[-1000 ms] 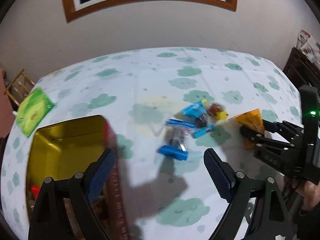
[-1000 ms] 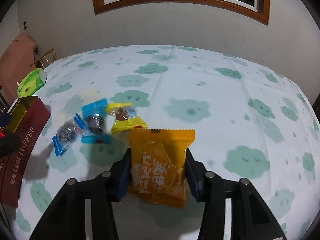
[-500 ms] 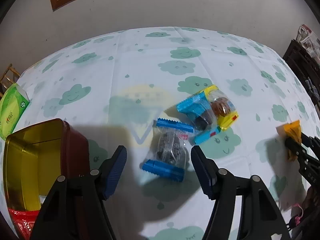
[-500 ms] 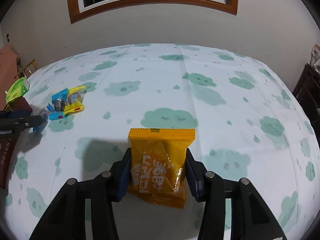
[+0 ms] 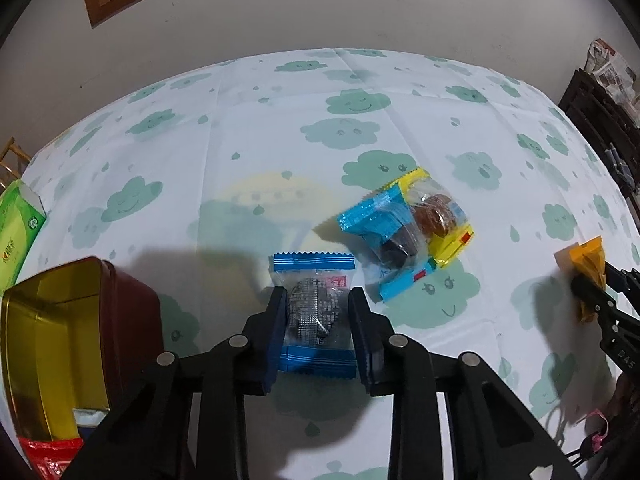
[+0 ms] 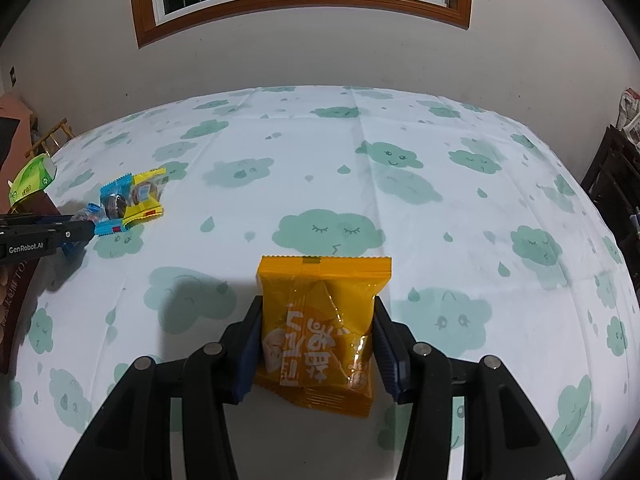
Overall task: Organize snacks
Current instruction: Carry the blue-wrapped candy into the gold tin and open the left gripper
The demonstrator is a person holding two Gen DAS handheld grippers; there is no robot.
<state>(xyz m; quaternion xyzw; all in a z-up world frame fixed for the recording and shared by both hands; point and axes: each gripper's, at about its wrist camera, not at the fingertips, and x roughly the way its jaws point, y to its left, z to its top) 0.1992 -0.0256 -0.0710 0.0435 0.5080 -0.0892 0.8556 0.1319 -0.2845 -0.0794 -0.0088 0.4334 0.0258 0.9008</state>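
A clear snack packet with blue ends (image 5: 314,264) lies on the cloud-print tablecloth (image 5: 360,128). My left gripper (image 5: 318,300) is closing on it, and both blue pads press its sides. An orange snack packet (image 6: 324,280) sits between the pads of my right gripper (image 6: 317,308). Those jaws are opening slightly, but the pads still touch the packet's edges. In the left wrist view the right gripper (image 5: 592,300) and orange packet (image 5: 586,264) are at the far right. In the right wrist view the left gripper (image 6: 86,226) is at the far left.
A blue packet with a dark cookie (image 5: 384,236) and a yellow packet (image 5: 440,216) lie together just right of my left gripper. An open dark red tin with a gold inside (image 5: 52,280) stands at the left, with a red wrapper (image 5: 48,456) in it. A green box (image 5: 16,232) lies beyond.
My left gripper came down over the blue-ended packet and shut on it. My right gripper carried the orange packet to the right, away from the pile, then held still.
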